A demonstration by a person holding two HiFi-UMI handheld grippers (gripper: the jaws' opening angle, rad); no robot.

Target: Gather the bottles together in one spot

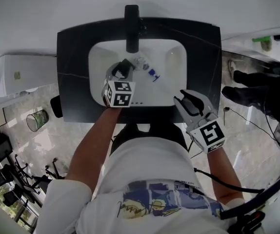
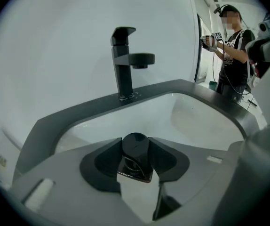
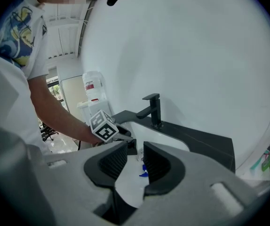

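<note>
- Your left gripper point(image 2: 136, 157) is clamped on the black-capped bottle point(image 2: 135, 147): the round cap sits right between the pads, and both pads touch it.
- In the head view, that left gripper point(image 1: 124, 67) is inside the white basin point(image 1: 174, 82), on its left side and just near of the black faucet point(image 1: 131, 28).
- The bottle has a smooth, round black cap. The body under it looks dark and glossy, and the jaws hide the rest.
- Your right gripper point(image 1: 184, 97) hangs over the near right edge of the dark counter point(image 1: 71, 72), well apart from both bottles.
- The jaws of the right gripper point(image 3: 134, 161) stand apart with nothing between the ribbed pads.
- Through that gap you see the blue-capped bottle point(image 3: 143, 172) lying on the basin floor, far of the jaws.
- In the head view the blue-capped bottle point(image 1: 153, 74) lies near the basin's middle, just right of the left gripper and not touching it. It is small with a blue end; its body is too small to make out.
- There is no readable print on either bottle.
- The white container point(image 3: 92, 86), left of the sink, carries a red label whose writing is too small to read.
- The cubes on both grippers show only black-and-white square markers.
</note>
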